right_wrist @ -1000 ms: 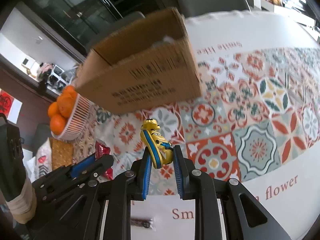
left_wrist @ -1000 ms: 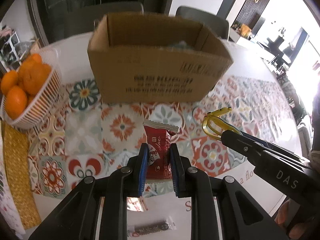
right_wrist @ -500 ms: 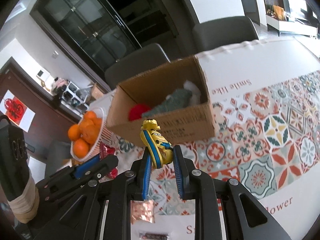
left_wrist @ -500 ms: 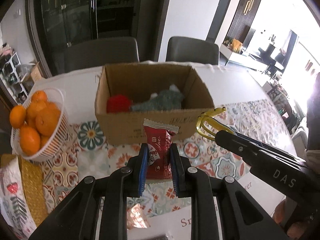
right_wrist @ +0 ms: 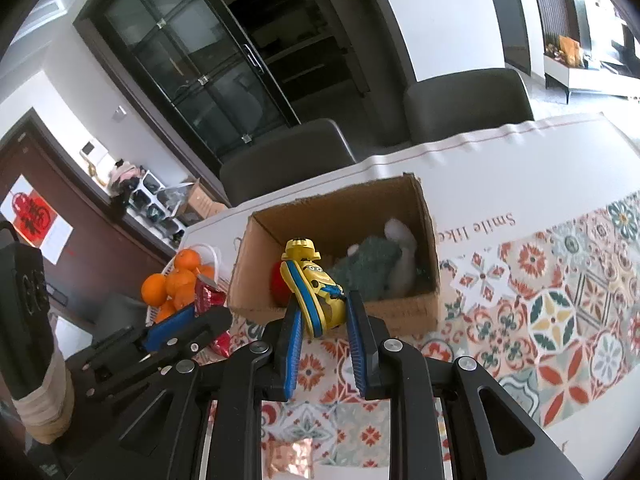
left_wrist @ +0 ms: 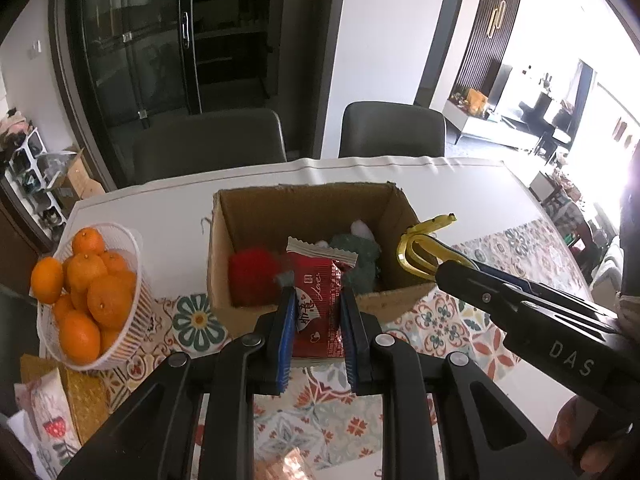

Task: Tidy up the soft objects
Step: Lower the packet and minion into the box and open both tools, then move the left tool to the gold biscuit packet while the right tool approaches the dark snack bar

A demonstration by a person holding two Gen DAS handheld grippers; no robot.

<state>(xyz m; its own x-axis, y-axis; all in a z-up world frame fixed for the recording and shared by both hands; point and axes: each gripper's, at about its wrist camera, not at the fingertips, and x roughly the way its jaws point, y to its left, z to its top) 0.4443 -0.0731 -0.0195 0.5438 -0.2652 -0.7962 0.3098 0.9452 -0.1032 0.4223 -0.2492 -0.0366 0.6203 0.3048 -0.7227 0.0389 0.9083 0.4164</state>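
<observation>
My left gripper [left_wrist: 316, 312] is shut on a red snack packet [left_wrist: 318, 304] and holds it up in front of the open cardboard box [left_wrist: 256, 208]. My right gripper [right_wrist: 322, 320] is shut on a yellow minion toy [right_wrist: 316, 288], held above the box's near wall [right_wrist: 400, 312]. The toy also shows in the left wrist view [left_wrist: 420, 248], over the box's right corner. Inside the box lie a red fuzzy ball [left_wrist: 252, 272] and a green and white plush [left_wrist: 360, 252]. The left gripper with the red packet [right_wrist: 208, 300] shows at the left of the right wrist view.
A white basket of oranges [left_wrist: 132, 304] stands left of the box on the patterned tablecloth [left_wrist: 460, 320]. A copper foil packet [right_wrist: 290, 456] lies near the front edge. Patterned packets [left_wrist: 52, 424] lie at the far left. Two grey chairs [left_wrist: 208, 144] stand behind the table.
Both grippers have risen with their loads, so the box now appears lower and farther and its inside is in view. Both stay shut.
</observation>
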